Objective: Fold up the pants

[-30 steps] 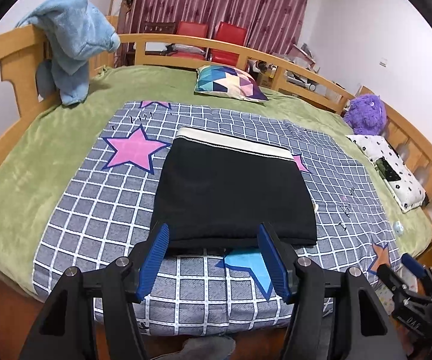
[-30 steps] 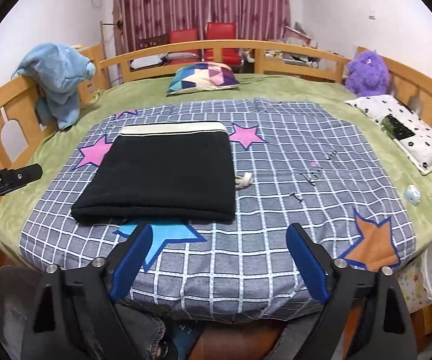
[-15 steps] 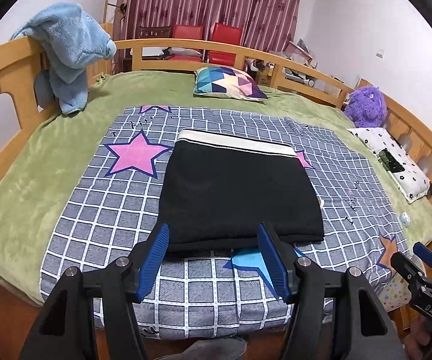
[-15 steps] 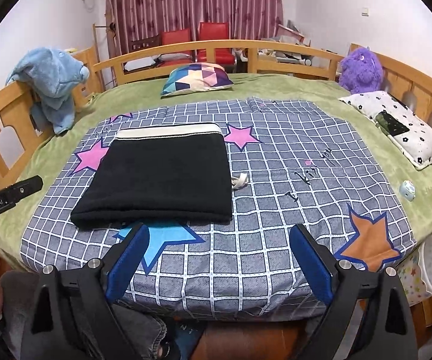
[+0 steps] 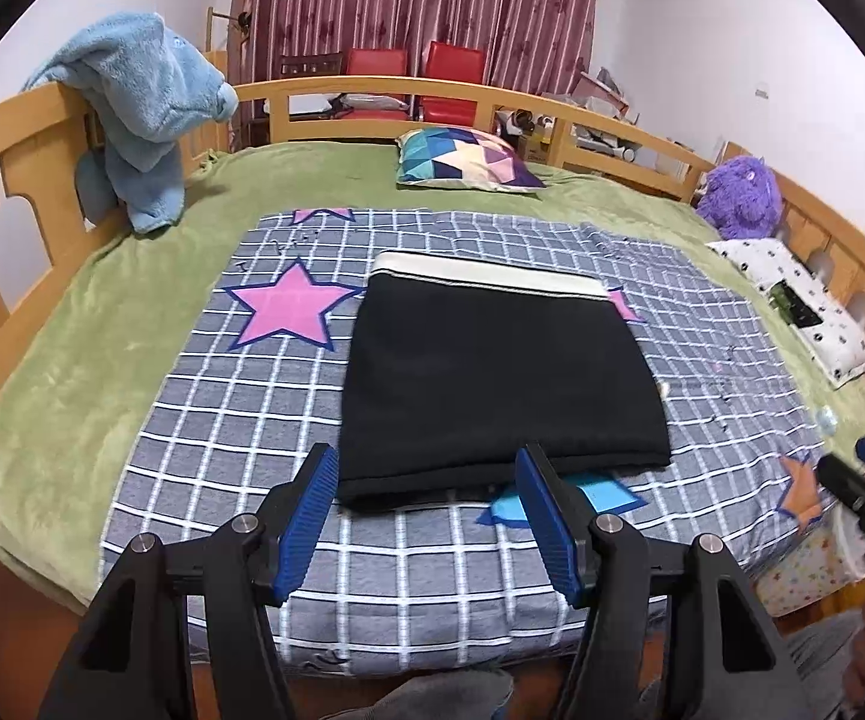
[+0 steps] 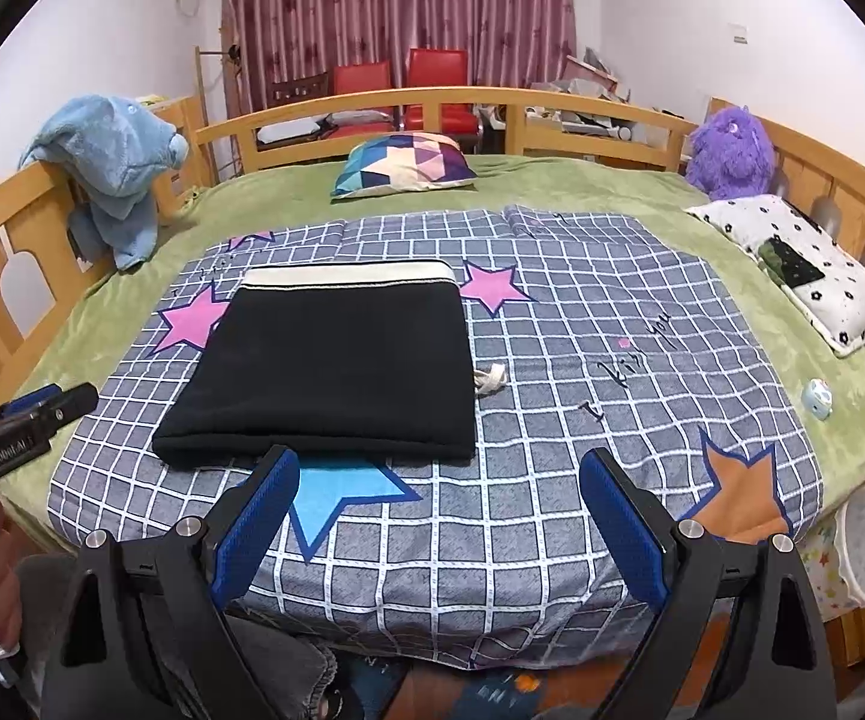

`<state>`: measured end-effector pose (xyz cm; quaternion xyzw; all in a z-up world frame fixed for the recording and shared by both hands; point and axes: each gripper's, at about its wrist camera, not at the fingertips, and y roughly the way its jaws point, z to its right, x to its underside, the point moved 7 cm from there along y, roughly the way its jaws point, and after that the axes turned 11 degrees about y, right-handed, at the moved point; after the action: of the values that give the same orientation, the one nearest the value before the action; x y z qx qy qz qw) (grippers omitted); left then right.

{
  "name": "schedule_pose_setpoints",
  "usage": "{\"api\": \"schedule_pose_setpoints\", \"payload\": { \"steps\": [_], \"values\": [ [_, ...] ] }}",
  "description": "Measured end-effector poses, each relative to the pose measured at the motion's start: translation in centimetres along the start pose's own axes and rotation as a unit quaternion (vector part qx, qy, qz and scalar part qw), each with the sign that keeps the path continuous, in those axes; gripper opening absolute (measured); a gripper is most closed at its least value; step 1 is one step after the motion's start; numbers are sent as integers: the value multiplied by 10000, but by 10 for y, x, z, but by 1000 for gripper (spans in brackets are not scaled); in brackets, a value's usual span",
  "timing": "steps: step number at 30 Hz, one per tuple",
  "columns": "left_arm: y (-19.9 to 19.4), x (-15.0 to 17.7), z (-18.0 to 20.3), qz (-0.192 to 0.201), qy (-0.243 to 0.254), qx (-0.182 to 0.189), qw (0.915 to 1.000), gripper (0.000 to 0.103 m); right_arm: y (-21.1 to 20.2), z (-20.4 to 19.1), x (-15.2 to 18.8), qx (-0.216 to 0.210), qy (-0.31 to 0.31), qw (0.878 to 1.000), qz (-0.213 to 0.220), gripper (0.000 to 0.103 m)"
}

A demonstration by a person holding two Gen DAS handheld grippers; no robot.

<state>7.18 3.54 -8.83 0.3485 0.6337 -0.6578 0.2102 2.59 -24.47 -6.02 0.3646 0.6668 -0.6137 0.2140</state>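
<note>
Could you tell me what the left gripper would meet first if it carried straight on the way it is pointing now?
Probably the near folded edge of the black pants. The left gripper is open, angled down at that edge, with only a strip of checked blanket before it. Depth is unclear, so it might touch the blanket first.

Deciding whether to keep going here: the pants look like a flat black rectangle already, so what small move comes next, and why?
Probably just draw both grippers back and stop. The pants lie as a squared, flat stack with the white waistband at the far edge, and the left gripper and right gripper hang open short of them, holding nothing.
</note>
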Motion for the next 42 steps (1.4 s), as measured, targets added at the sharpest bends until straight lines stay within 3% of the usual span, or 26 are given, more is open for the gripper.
{"api": "schedule_pose_setpoints", "payload": {
  "steps": [3, 9, 14, 18, 24, 34, 42],
  "values": [
    [-6, -2, -8, -29, -33, -2, 10000, 59, 3, -10, -3, -161, -96, 9998, -50, 93],
    [2, -2, -9, -68, -361, 515, 9980, 59, 16, -25, -11, -494, -157, 9986, -94, 93],
    [6, 10, -2, 199, 302, -66, 9993, 59, 39, -32, -1, -611, -120, 9979, -170, 93],
    [-2, 6, 11, 483, 361, 299, 9977, 61, 52, -32, 5, -683, -104, 9972, -276, 93],
    [5, 4, 28, 449, 491, 229, 9975, 61, 57, -25, 8, -630, -23, 9977, -241, 93],
    [10, 1, 29, 442, 268, 313, 9982, 61, 58, -9, 9, -524, 16, 9984, -224, 93],
    [11, 2, 30, 397, 320, 273, 9983, 61, 57, -8, 10, -658, 136, 9975, -236, 93]
  ]
}}
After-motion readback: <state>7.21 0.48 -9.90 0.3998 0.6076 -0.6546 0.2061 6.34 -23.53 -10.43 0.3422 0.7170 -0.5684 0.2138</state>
